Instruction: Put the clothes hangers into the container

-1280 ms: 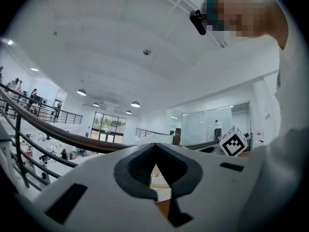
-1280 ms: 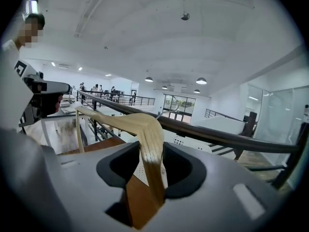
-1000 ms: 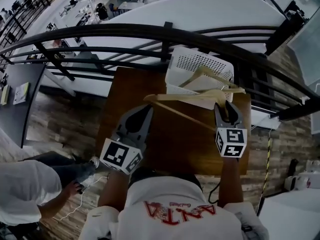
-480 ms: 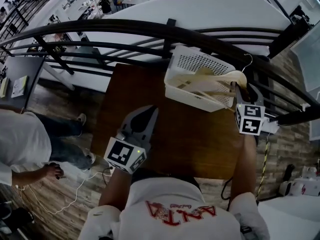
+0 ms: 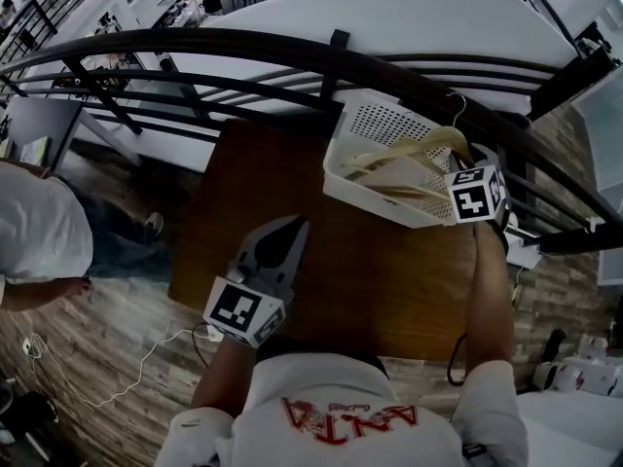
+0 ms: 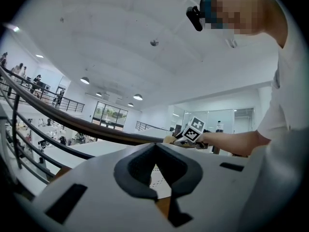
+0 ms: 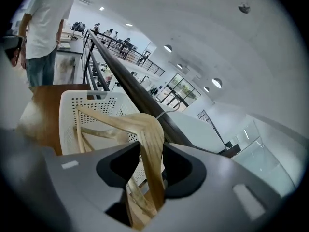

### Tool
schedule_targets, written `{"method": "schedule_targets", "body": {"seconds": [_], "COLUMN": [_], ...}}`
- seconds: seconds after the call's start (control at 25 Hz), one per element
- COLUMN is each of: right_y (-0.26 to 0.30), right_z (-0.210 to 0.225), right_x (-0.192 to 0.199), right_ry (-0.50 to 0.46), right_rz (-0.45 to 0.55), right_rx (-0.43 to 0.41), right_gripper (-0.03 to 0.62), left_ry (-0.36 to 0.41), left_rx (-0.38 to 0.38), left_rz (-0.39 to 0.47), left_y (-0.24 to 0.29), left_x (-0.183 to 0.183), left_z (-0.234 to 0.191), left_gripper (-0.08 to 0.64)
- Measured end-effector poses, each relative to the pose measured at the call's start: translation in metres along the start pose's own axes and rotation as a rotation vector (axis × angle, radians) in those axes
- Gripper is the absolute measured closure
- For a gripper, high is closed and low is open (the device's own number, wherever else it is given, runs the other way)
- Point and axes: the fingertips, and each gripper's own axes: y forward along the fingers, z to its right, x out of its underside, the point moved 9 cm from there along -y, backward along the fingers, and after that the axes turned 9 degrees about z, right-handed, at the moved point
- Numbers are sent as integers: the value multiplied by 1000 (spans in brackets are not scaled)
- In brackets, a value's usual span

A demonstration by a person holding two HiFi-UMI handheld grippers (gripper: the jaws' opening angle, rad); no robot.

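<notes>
Right claw [image 7: 151, 148]: it pinches one arm of a wooden hanger [image 7: 145, 127], at the right end of the basket [image 7: 72, 111].
Left claw [image 6: 154, 146]: its two sides are pressed together with nothing in it. It sits over the near part of the brown table [image 5: 292, 163], well apart from the basket.
Held hanger: it is up over the white basket. Its far arm reaches down inside, and its metal hook [image 5: 456, 103] sticks up by the railing [image 5: 243, 52].
Other hangers [image 5: 389, 170]: they lie in the basket, under the held one.
Basket: it has lots of little holes. It stands at the far right of the table, just beside the dark railing.
Person [image 5: 29, 241]: stands on the floor, left of the table.
</notes>
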Motion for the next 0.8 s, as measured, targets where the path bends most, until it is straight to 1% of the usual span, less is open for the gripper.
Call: {"method": "schedule_targets", "body": {"seconds": [0.2,0.36,0.52,0.68,0.76,0.8], "right_y": [36,54,67,76,69,62], "right_z": [-16,-27,-35,-49,-52,-52], "right_x": [-5,1,1,1,-2,-6], "right_ry": [-11,-20,-96,-198,-223,-221], "right_rz": [-53,-100,-138,-179,-171,-153], "right_rx": [-49,-69,-72,-103,-92,-79], "right_gripper": [442,442,440,425,423,423], "left_ry": [-9,-19,-14,-21,-17,-16], "left_rx": [-3,-11,-27,-20,-22,-21], "left_rz": [-29,-40,-16,-38,-26,-24], "left_y": [2,1,3,4,4,4], "left_x": [4,8,11,13,14,13], "left_z": [-9,-14,-19,-20,-23,-24], "left_gripper": [551,551,551,551,551,551]}}
